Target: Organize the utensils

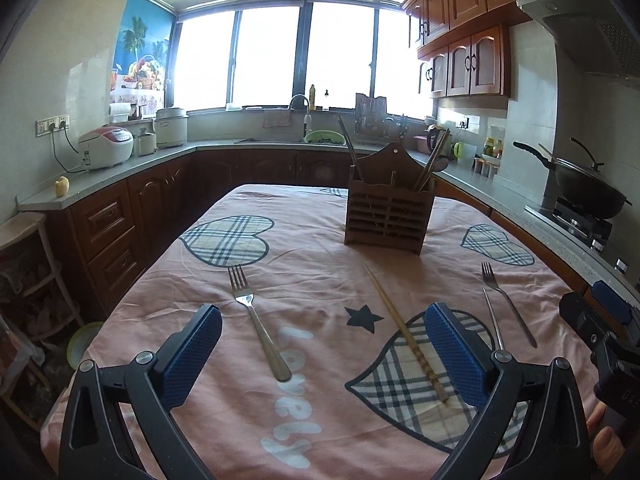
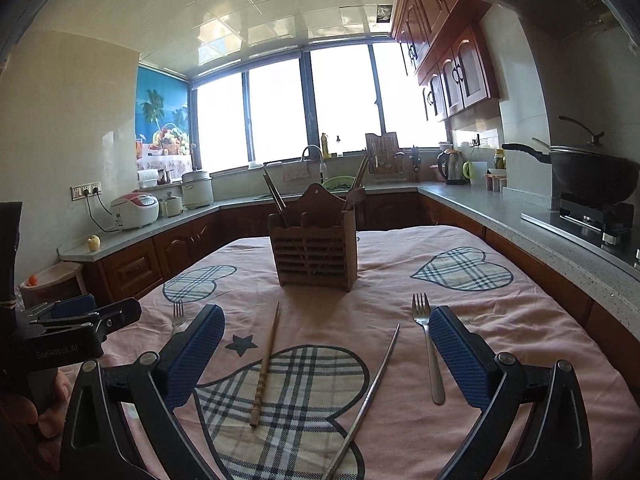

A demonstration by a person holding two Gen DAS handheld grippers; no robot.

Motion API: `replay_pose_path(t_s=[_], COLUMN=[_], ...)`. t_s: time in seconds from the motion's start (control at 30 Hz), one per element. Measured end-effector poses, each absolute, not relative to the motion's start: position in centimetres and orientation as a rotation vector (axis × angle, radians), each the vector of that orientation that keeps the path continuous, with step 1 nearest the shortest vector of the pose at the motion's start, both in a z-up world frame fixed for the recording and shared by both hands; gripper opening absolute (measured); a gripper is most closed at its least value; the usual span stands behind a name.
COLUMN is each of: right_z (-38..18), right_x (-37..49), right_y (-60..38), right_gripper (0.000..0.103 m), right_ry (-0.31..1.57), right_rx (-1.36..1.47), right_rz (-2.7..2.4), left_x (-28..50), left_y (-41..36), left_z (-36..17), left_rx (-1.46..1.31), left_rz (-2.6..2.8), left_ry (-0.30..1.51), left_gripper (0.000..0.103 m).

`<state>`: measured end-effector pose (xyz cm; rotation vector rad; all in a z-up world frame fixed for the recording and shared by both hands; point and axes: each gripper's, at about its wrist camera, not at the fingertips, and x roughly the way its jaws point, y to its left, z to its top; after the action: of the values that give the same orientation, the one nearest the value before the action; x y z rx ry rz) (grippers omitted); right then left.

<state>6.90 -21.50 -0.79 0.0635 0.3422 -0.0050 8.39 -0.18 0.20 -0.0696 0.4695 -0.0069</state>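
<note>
A wooden utensil holder stands at the far middle of the pink tablecloth with chopsticks and a spoon in it. On the cloth lie a fork, a wooden chopstick, a metal chopstick and a second fork. My left gripper hovers open over the near cloth, with the first fork lying between its fingers. My right gripper is open too, above both chopsticks, and the second fork lies beside its right finger. Neither gripper holds anything.
Grey counters run around the table on the left, back and right. A wok sits on the stove at the right. Rice cookers stand on the left counter. A shelf stands left of the table.
</note>
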Motion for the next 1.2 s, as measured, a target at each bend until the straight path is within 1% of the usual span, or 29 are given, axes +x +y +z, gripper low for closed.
replay_pose_path(t_s=[0.27,1.2], right_z=[-2.3,-1.8], right_x=[6.4,5.2], right_y=[-20.2,-20.8], right_gripper=[0.103,0.103], right_ry=[0.348,0.315], right_rx=[0.043,0.075], right_rz=[0.03,0.027], left_x=[8.2,7.1], left_y=[-0.4,0.4], left_z=[-0.8,-0.8], left_rx=[-0.049,-0.027], left_rz=[0.028,0.023], left_ry=[0.465,0.441], left_gripper=[0.102,0.102])
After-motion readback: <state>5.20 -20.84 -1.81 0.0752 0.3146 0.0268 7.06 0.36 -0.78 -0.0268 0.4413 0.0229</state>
